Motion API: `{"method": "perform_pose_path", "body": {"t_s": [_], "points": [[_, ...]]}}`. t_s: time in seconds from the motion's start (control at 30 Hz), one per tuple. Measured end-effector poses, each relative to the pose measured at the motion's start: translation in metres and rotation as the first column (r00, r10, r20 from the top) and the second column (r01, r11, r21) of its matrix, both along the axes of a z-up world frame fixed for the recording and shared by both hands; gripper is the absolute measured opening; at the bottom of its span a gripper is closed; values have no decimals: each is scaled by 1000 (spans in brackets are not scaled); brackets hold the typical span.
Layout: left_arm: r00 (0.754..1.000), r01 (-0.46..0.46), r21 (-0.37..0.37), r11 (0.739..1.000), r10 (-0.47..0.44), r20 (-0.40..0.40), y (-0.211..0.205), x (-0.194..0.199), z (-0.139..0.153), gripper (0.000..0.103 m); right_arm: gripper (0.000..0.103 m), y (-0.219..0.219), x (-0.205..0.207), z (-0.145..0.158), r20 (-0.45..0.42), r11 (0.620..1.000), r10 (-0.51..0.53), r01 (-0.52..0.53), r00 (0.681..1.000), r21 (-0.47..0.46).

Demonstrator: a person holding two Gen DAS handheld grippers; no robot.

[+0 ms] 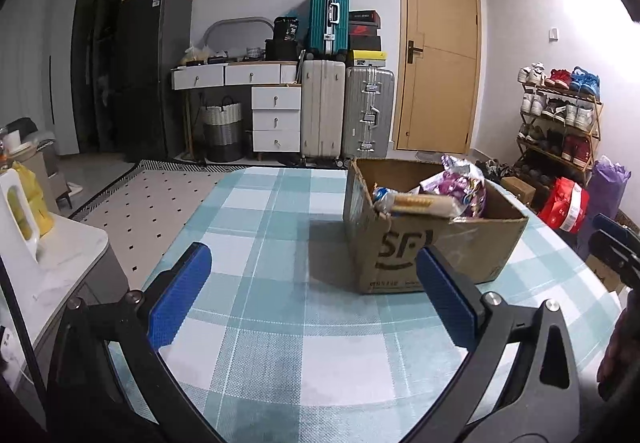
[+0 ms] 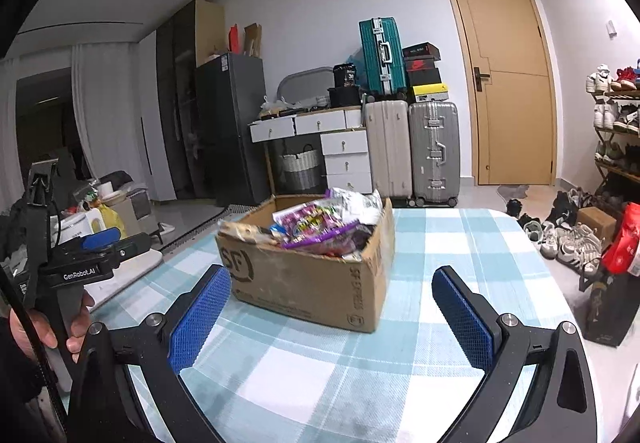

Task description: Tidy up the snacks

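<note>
Left gripper (image 1: 314,275), right gripper (image 2: 332,301) both spread wide, empty. SF cardboard box (image 2: 308,275) overfilled; purple snack bag (image 2: 316,229) heaped on top, likely spills if box nudged.

Table (image 2: 440,243): carries the cardboard box (image 2: 316,283) toward its far side, nothing else on it.
Box contents: snack packets (image 2: 316,225) piled inside, rising above the rim.
Left claw (image 1: 316,295): over the near table, fingers spread wide, box ahead and to its right, apart from it.
Right claw (image 2: 332,315): over the near table, fingers spread wide, box just ahead and between them, not touching.
Behind the table: drawers (image 1: 276,119), suitcases (image 1: 344,115) beside them, door (image 1: 440,51) further right.
Right of the table: shoe rack (image 1: 560,123).
</note>
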State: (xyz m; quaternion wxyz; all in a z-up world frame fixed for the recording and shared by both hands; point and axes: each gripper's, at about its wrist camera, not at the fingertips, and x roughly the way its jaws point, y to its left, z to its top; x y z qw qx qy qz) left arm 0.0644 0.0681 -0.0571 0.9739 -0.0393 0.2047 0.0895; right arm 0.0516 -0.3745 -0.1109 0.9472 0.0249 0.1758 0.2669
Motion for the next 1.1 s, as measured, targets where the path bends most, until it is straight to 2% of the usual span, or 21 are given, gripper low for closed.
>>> {"method": "perform_pose_path", "body": {"t_s": [0.2, 0.33, 0.5, 0.7, 1.1], "points": [[999, 18, 1, 1000, -18, 26, 3, 5, -27, 102, 102, 0, 5, -20, 5, 1000, -18, 18, 1000, -14], [999, 20, 35, 999, -22, 44, 1, 9, -38, 102, 102, 3, 7, -31, 8, 999, -33, 33, 999, -42], [996, 39, 62, 997, -43, 77, -5, 4, -35, 102, 102, 3, 2, -31, 49, 998, -45, 47, 998, -48], [996, -3, 56, 998, -2, 90, 0, 4, -36, 102, 102, 14, -2, -34, 83, 994, -36, 44, 996, -102], [996, 11, 59, 998, -17, 90, -2, 2, -34, 102, 102, 15, -2, -36, 78, 993, -45, 53, 996, -101]]}}
